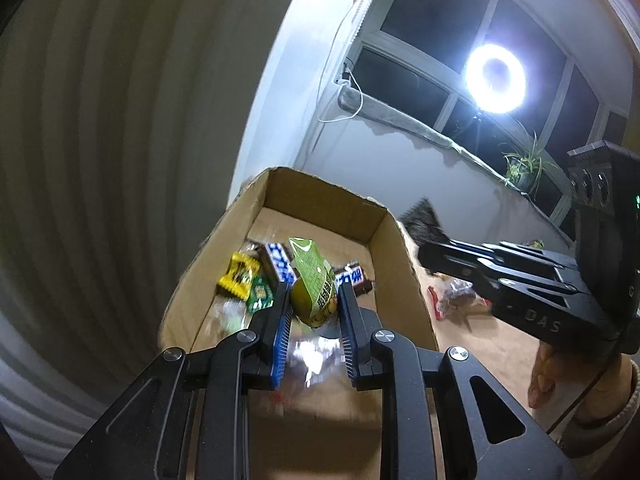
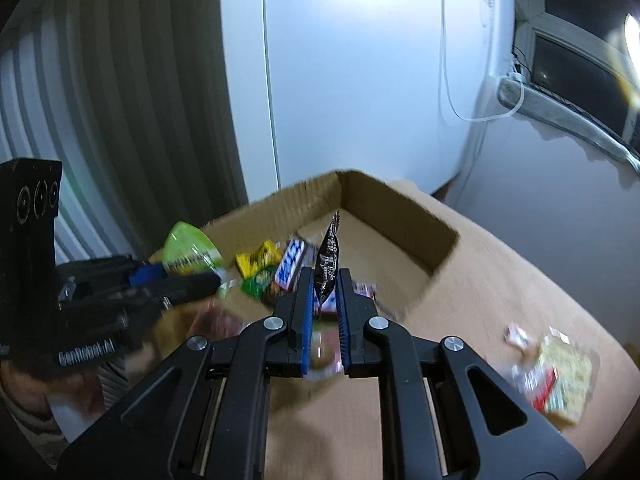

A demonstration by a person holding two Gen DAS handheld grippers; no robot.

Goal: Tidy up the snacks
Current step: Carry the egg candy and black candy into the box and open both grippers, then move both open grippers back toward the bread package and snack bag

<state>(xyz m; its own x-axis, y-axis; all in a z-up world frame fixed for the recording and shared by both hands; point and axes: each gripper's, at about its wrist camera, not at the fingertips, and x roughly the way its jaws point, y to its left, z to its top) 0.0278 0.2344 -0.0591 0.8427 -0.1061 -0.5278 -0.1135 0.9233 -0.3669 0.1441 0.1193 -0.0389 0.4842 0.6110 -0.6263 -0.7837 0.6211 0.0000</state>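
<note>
A: Nearest to us, the left claw (image 1: 313,300) was clamped on a glossy green snack pouch (image 1: 314,286) with a yellow lower half, its blue ribbed pads (image 1: 282,340) pressing the crinkled foil from both sides.

B: And the right claw (image 2: 325,286) was pinched shut on a thin black foil sachet (image 2: 327,260), which stood upright on its long axis, serrated top edge uppermost.

A: Both packets hung over the near end of the open brown cardboard box (image 1: 384,240). We judged the left claw nearer the drop, since it sat over the box floor, just above the pile.

B: Below lay a yellow wrapper (image 1: 239,274), a small green one (image 1: 260,294) and blue-and-white chocolate bars (image 1: 280,262), all slick film, loosely heaped.

A: So the coming move turned on height: the box was straight under each claw, walls around.

B: Beyond, to the right on the tan bench (image 2: 500,280), a clear-wrapped snack pack (image 2: 556,372) lay well apart from the box, blurred, not yet sorted.
</note>
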